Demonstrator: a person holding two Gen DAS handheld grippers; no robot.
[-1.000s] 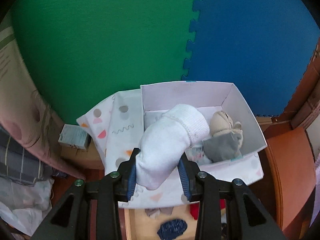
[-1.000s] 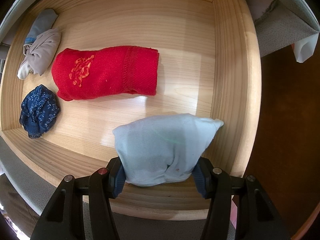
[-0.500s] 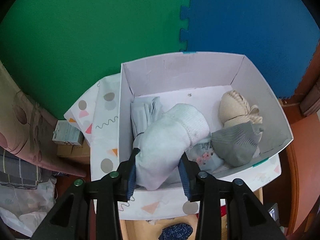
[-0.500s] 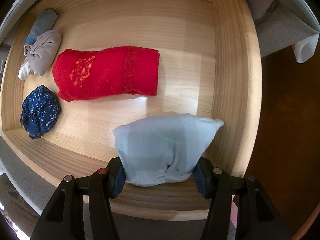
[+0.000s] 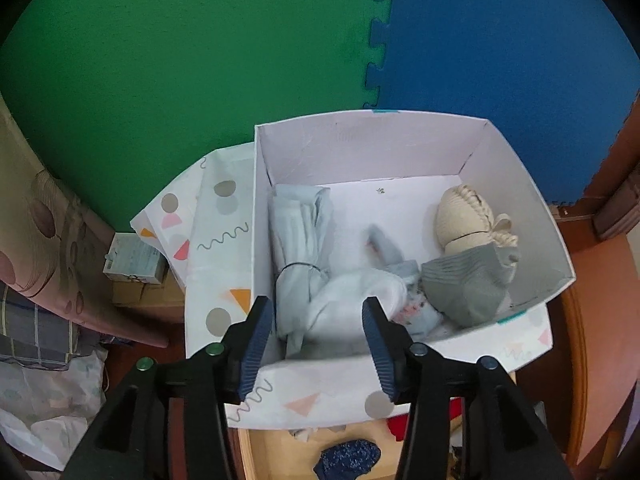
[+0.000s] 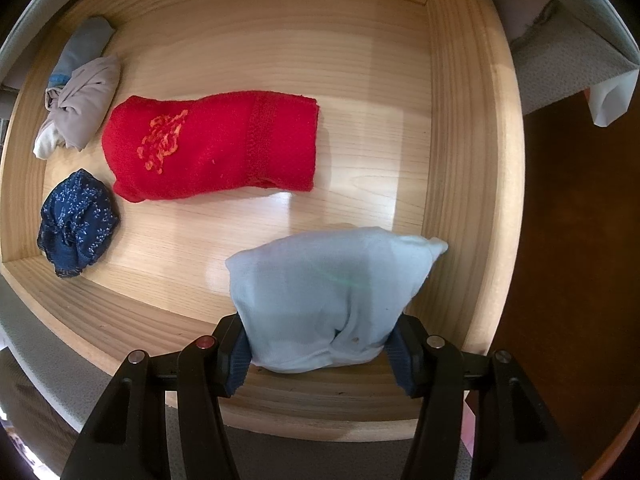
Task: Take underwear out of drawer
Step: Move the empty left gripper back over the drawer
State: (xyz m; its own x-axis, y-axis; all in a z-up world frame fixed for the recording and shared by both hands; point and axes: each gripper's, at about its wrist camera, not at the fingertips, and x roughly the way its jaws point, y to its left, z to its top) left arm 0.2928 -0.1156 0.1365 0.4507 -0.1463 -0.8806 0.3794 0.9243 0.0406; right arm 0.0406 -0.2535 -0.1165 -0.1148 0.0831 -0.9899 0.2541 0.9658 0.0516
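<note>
In the left wrist view my left gripper (image 5: 316, 336) is open above the near edge of a white patterned box (image 5: 368, 132). A white rolled garment (image 5: 356, 300), blurred, lies in the box just beyond the fingers. The box also holds a pale blue bundle (image 5: 298, 232), a grey piece (image 5: 464, 284) and a cream piece (image 5: 468, 216). In the right wrist view my right gripper (image 6: 320, 344) is shut on a light blue folded underwear (image 6: 332, 292), held over the wooden drawer (image 6: 472, 140) near its front right corner.
The drawer holds a red folded garment (image 6: 212, 148), a dark blue patterned bundle (image 6: 76, 220) and a grey-beige bundle (image 6: 84, 108). Green (image 5: 180, 60) and blue (image 5: 500, 40) foam mats lie beyond the box. A small carton (image 5: 134, 260) and fabric sit left of it.
My left gripper has opened and let go of the white garment, which has dropped into the box. The box looms closer. The right gripper has held still with the light blue underwear.
</note>
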